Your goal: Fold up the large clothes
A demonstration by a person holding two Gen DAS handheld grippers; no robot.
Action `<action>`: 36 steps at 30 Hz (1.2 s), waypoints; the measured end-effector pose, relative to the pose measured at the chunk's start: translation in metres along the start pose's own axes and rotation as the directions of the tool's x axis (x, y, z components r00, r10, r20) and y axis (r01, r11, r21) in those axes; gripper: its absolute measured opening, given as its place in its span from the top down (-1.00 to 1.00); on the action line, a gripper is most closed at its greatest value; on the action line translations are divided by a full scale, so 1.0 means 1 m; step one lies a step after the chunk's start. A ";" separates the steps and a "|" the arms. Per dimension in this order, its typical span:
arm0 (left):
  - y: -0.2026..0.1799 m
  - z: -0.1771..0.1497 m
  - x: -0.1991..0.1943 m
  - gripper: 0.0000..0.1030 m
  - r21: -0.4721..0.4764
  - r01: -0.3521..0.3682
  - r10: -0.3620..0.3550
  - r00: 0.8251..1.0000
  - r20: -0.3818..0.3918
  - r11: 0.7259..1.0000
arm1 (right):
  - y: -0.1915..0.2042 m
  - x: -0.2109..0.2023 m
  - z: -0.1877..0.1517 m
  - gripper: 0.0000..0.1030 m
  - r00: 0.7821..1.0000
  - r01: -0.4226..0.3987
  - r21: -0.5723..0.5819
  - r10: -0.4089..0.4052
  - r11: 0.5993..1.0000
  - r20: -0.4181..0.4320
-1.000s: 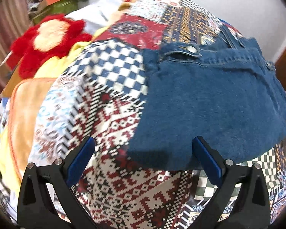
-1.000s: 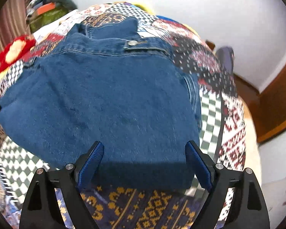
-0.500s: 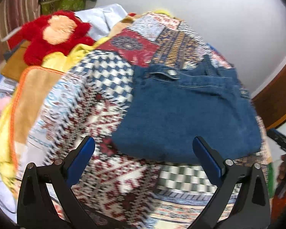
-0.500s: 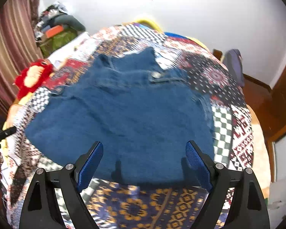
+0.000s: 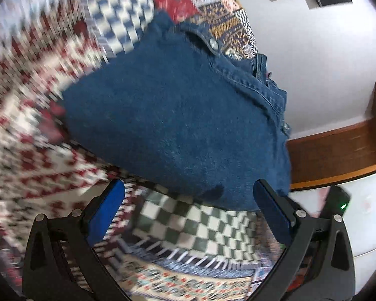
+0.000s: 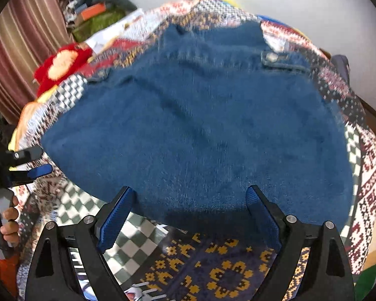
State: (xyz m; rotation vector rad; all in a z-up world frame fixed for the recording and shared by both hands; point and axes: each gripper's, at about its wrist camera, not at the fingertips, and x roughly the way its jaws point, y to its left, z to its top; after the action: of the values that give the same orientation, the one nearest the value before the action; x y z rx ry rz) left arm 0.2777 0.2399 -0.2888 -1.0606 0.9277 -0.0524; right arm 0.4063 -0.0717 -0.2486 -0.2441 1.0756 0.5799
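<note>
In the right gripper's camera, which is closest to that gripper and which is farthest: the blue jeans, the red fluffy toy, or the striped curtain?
From the right gripper:
1. Blue jeans, straight ahead, nearest.
2. Red fluffy toy, far left, beyond the jeans.
3. Striped curtain, upper left, behind the toy.

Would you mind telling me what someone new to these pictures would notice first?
The folded blue denim garment fills the middle of both views, lying on a busy patchwork bedspread of checks and geometric prints. Both the left gripper and the right gripper are open near its closest edge, holding nothing. A bright red plush toy sits at the bed's far left in the right wrist view.
</note>
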 end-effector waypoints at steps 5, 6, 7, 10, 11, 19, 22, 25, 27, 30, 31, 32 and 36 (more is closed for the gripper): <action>0.005 0.015 0.030 -0.97 -0.091 0.126 -0.128 0.992 -0.010 0.988 | 0.001 0.003 0.000 -0.84 1.000 -0.009 -0.015 0.009 1.000 0.016; 0.004 0.018 0.032 -0.97 -0.095 0.131 -0.131 0.991 0.001 0.987 | 0.000 0.004 0.001 -0.85 1.000 -0.015 -0.010 0.015 1.000 0.016; 0.001 0.023 0.035 -0.97 -0.090 0.130 -0.130 0.991 0.016 0.987 | -0.002 0.004 0.003 -0.85 1.000 -0.022 -0.002 0.022 1.000 0.016; -0.011 0.034 0.045 -0.90 -0.042 0.050 -0.047 0.997 0.055 0.998 | -0.006 0.004 0.006 -0.85 0.999 -0.040 0.021 0.039 0.999 0.019; -0.016 0.035 0.047 -0.86 -0.028 0.004 -0.002 0.997 0.078 1.000 | -0.008 0.003 0.007 -0.85 0.999 -0.047 0.033 0.046 0.998 0.019; -0.048 0.050 0.028 0.40 -0.003 -0.201 0.194 0.943 0.272 0.980 | -0.014 -0.010 0.010 -0.85 0.998 -0.064 0.101 0.062 0.993 0.023; -0.065 0.054 0.007 0.55 0.039 -0.201 0.176 0.925 0.338 0.979 | -0.016 -0.024 0.011 -0.85 0.998 -0.057 0.108 0.053 0.993 0.043; -0.087 0.054 -0.018 0.57 0.095 -0.225 0.165 0.891 0.422 0.970 | -0.015 -0.039 0.015 -0.85 0.997 -0.044 0.099 0.037 0.994 0.069; -0.106 0.049 -0.036 0.57 0.140 -0.268 0.170 0.858 0.484 0.953 | -0.013 -0.048 0.017 -0.85 0.996 -0.036 0.089 0.028 0.995 0.088; -0.128 0.040 -0.056 0.57 0.199 -0.323 0.169 0.821 0.546 0.925 | -0.005 -0.056 0.022 -0.85 0.993 -0.030 0.066 0.023 0.997 0.113; -0.135 0.036 -0.064 0.57 0.221 -0.339 0.164 0.809 0.564 0.914 | -0.001 -0.057 0.024 -0.85 0.992 -0.035 0.058 0.028 0.998 0.119; -0.144 0.032 -0.071 0.57 0.249 -0.362 0.157 0.794 0.587 0.898 | 0.003 -0.056 0.026 -0.85 0.992 -0.042 0.051 0.035 0.998 0.124; -0.160 0.016 -0.092 0.57 0.327 -0.416 0.141 0.773 0.619 0.849 | 0.023 -0.042 0.033 -0.85 0.992 -0.071 0.018 0.068 0.997 0.107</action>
State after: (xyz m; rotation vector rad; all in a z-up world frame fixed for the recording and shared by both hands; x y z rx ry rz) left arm 0.2906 0.2095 -0.1062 -0.4346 0.4679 0.2917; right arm 0.4042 -0.0506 -0.1943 -0.1553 0.9897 0.6362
